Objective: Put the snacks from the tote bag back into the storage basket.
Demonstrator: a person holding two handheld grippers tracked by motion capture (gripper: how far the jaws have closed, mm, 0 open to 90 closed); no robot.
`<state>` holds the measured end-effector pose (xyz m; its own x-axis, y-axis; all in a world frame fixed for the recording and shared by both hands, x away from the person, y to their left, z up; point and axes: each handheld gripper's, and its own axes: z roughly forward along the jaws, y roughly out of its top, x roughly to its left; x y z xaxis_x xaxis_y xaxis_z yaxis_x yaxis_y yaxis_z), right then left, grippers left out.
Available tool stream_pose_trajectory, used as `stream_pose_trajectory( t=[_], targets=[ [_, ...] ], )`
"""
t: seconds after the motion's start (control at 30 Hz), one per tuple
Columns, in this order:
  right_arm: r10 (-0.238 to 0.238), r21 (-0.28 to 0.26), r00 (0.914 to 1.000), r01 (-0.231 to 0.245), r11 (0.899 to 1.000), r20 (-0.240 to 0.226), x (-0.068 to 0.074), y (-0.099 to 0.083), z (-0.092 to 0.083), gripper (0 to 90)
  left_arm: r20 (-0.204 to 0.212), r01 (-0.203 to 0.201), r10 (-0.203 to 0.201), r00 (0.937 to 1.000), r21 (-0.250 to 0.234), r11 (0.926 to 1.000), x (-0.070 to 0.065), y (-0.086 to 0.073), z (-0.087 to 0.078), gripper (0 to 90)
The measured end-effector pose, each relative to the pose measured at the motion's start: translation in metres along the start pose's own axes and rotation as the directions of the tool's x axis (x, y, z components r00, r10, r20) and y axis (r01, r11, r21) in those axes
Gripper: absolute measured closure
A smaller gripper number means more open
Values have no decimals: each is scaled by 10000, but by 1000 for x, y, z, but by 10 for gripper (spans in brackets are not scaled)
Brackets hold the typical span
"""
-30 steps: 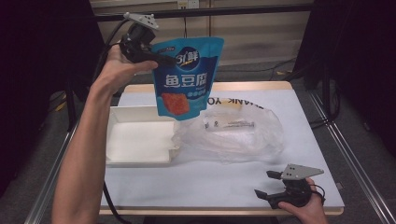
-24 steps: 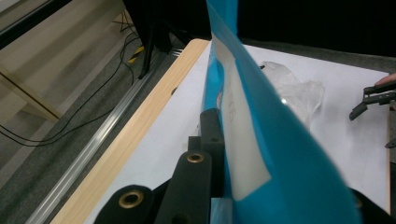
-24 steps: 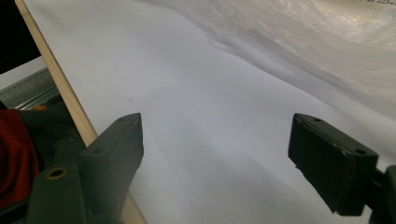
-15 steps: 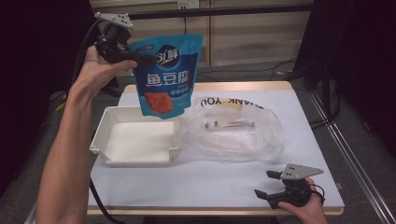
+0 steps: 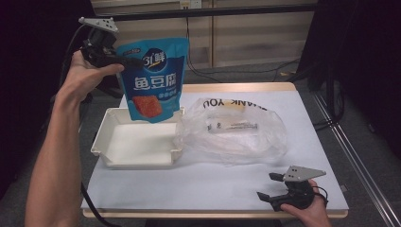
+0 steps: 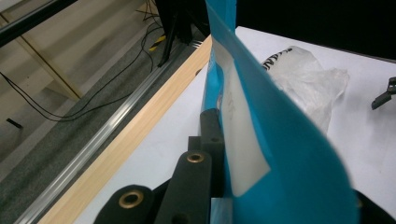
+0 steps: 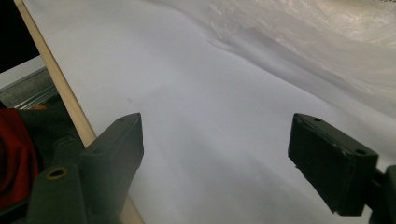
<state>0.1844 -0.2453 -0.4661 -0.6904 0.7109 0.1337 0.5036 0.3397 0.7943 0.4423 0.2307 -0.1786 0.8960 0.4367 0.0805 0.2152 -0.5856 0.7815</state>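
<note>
A blue snack pouch point(image 5: 152, 78) with white lettering and a red food picture hangs high over the table's left side, above the white tray point(image 5: 101, 144). My left gripper point(image 5: 126, 60) is shut on the pouch's upper left edge. In the left gripper view the blue pouch point(image 6: 280, 154) sits pinched between the black jaws. A clear plastic bag point(image 5: 236, 132) with dark lettering lies crumpled on the middle of the table. My right gripper point(image 5: 270, 187) rests open near the front right edge of the table, with nothing between its jaws point(image 7: 215, 154).
The table point(image 5: 213, 184) has a white cover and a wooden rim. The plastic bag point(image 7: 327, 42) lies just beyond the right gripper. Cables run over the floor behind the table. A metal rail borders the right side.
My left gripper has carried the pouch to the left and a little down, from above the bag toward the tray. The right gripper has stayed put.
</note>
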Motion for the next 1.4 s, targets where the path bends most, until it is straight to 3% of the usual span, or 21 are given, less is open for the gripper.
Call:
stream_pose_trajectory(
  t=[0.37, 0.53, 0.73, 1.0, 1.17, 1.4],
  targets=[
    [21, 10, 10000, -21, 10000, -27, 0, 0, -1, 181, -54, 252, -250, 9997, 442, 9987, 12, -18, 23, 900],
    [21, 22, 10000, -21, 10000, -13, 0, 0, -1, 181, 43, 140, -144, 9999, 696, 9975, 13, -21, 35, 900],
    [6, 11, 10000, -5, 10000, -30, 0, -1, -1, 181, 252, 144, -161, 9996, 673, 9976, 18, -24, 47, 900],
    [25, 12, 10000, -25, 10000, -32, 0, -1, -1, 180, 179, 167, -185, 9997, 977, 9951, 22, -33, 61, 900],
    [-28, 37, 10000, 28, 10000, -39, 0, -1, 0, 180, 104, 261, -274, 9996, 1042, 9942, 24, -41, 70, 900],
    [-3, 64, 10000, 3, 10000, -40, 0, -1, 0, 180, 373, 282, -315, 9988, 843, 9960, 25, -47, 79, 900]
  ],
)
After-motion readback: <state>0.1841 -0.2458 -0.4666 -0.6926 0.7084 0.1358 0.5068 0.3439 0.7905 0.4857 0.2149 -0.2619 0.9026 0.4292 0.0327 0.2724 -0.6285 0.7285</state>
